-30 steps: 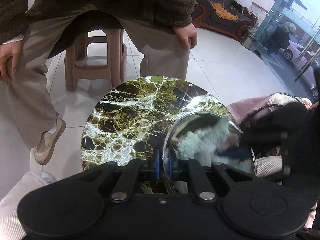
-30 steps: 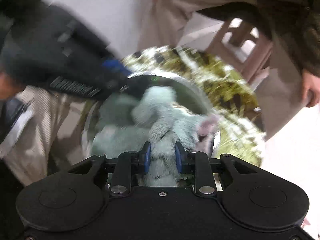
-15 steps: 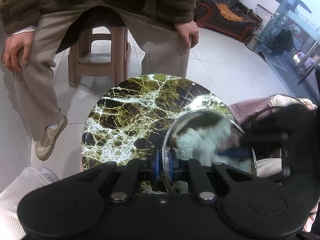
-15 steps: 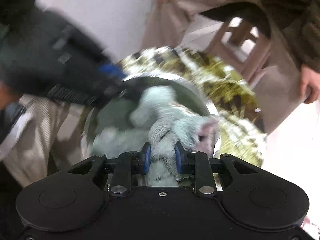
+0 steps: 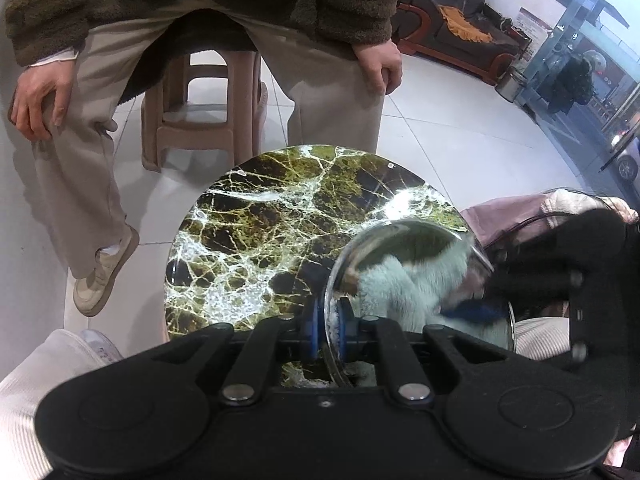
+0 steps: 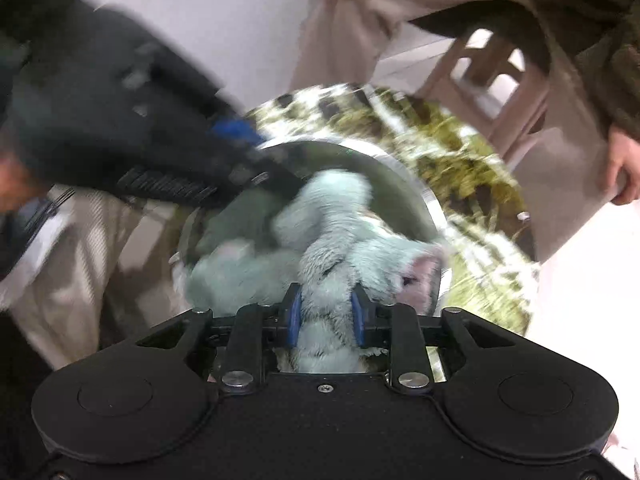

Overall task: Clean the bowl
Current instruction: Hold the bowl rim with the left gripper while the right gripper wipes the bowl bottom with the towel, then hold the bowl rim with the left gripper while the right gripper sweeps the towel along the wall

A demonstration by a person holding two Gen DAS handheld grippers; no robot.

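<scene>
Left claw (image 5: pixel 327 322) pinches bowl (image 5: pixel 404 236) rim; right view's blur apparently shows cloth (image 6: pixel 328 264).

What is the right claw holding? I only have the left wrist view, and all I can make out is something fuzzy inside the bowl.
Observer: The right claw is shut on a pale green fluffy cloth, bunched between its blue pads.
Operator: Is the cloth inside the bowl?
Observer: Yes, it fills much of the steel bowl; one pink corner reaches the rim on the right side of the right wrist view.
Operator: Can you see my left claw from there?
Observer: Yes, blurred; the left claw reaches the bowl's rim from the upper left of that view.
</scene>
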